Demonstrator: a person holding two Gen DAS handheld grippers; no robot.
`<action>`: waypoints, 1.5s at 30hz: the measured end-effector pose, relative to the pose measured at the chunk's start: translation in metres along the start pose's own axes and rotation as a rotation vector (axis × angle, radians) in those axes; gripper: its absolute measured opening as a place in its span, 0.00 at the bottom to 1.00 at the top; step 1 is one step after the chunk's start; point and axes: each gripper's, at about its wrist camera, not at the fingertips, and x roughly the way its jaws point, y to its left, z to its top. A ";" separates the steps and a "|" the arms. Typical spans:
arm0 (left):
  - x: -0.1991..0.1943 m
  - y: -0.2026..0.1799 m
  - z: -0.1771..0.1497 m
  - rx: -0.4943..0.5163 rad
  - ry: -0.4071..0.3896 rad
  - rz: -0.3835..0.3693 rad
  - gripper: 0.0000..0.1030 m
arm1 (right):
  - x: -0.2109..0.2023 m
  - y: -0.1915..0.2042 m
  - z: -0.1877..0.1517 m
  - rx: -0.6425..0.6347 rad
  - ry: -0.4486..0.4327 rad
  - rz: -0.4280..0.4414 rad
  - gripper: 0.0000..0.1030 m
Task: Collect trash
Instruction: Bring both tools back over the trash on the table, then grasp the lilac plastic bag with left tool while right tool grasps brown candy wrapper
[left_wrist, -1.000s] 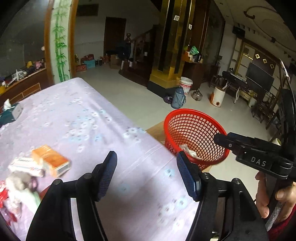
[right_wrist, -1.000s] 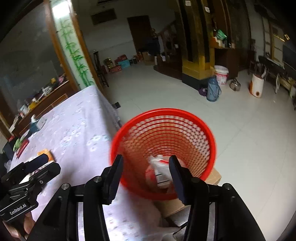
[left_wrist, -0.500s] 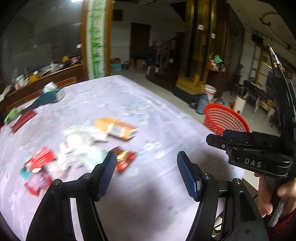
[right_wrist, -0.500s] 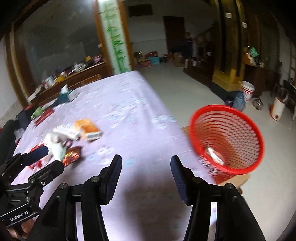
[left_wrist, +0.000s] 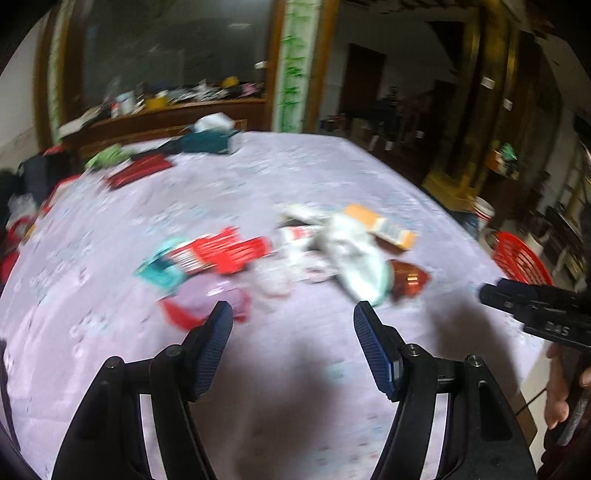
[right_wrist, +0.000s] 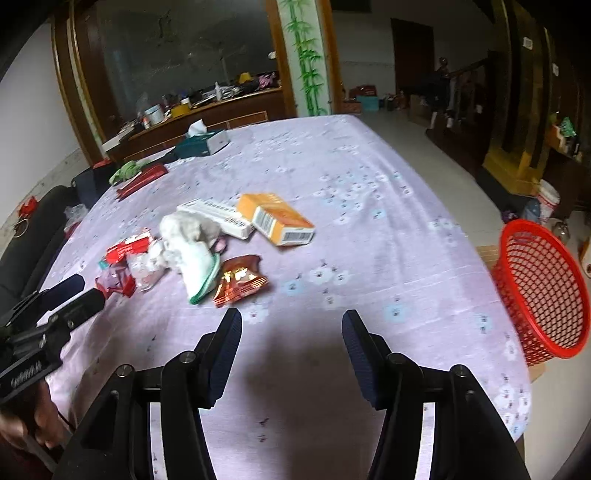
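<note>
A pile of trash lies mid-table: an orange box (right_wrist: 275, 218), a white flat box (right_wrist: 218, 216), a crumpled white cloth (right_wrist: 188, 240), a shiny brown wrapper (right_wrist: 239, 280), and red wrappers (right_wrist: 127, 249). The pile also shows blurred in the left wrist view, with the red wrappers (left_wrist: 225, 253) and the cloth (left_wrist: 354, 254). The red mesh basket (right_wrist: 543, 288) stands off the table's right edge. My left gripper (left_wrist: 291, 325) is open and empty, just short of the pile. My right gripper (right_wrist: 291, 332) is open and empty, near the brown wrapper.
The table has a lilac flowered cloth (right_wrist: 369, 206). A teal tissue box (right_wrist: 203, 142), a green rag (right_wrist: 127, 170) and a red flat pack (right_wrist: 142, 179) lie at its far end. A cluttered wooden sideboard (right_wrist: 207, 110) stands behind. The basket sits on a cardboard box.
Both grippers swung left, away from the red basket and over the table toward the trash pile. Both stayed open and empty.
</note>
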 end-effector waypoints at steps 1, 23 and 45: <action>0.001 0.010 -0.001 -0.023 0.007 0.011 0.65 | 0.003 0.001 -0.001 -0.004 0.008 0.006 0.59; 0.055 0.074 0.012 -0.131 0.113 0.057 0.65 | 0.075 0.028 0.038 -0.006 0.128 0.109 0.59; 0.048 0.050 -0.011 -0.068 0.049 0.100 0.48 | 0.072 0.051 0.007 -0.044 0.050 0.042 0.39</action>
